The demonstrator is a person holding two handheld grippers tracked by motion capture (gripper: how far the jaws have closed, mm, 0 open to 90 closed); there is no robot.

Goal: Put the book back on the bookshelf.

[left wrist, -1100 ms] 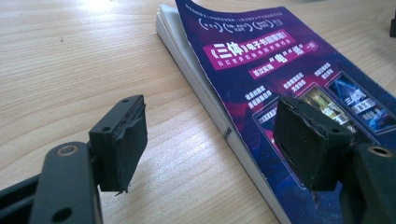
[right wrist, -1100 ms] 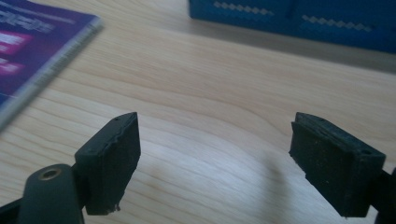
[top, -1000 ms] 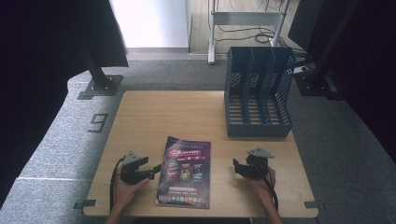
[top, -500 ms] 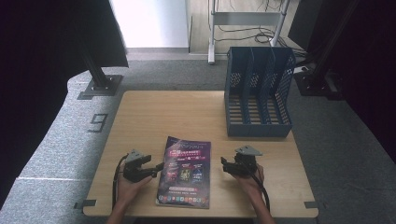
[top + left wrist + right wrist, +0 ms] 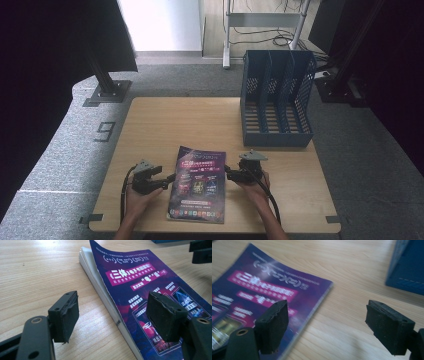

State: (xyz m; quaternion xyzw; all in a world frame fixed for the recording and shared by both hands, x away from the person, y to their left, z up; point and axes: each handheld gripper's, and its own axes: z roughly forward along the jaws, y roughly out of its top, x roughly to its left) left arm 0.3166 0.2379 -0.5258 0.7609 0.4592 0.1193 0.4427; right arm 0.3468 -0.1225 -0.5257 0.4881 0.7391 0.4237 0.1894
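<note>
The wooden worktop [image 5: 165,125] carries two things: a blue slotted file rack [image 5: 276,102] at its far right, and a purple-covered booklet [image 5: 198,184] lying flat near the person's edge, between the two hands. The left tool [image 5: 169,179] sits at the booklet's left long edge, jaws spread wide with nothing between them; in the left gripper view one jaw hangs over the cover [image 5: 150,290] and the other over bare wood, so the page block's side lies in the gap. The right tool [image 5: 227,172] is likewise open and empty, straddling the booklet's right edge [image 5: 317,305] near its far corner.

The step in hand looks like taking hold of the booklet from both sides. To do it well, each tool should drop until its lower jaw slides under the stack, not just under the cover, whose far-left corner already curls up off the pages. Pinching only that loose sheet would likely peel it open.

Room is generous: bare wood stretches beyond the booklet towards the rack, which stands well apart. The near edge of the worktop is close, so lifting away from the person seems safer.
</note>
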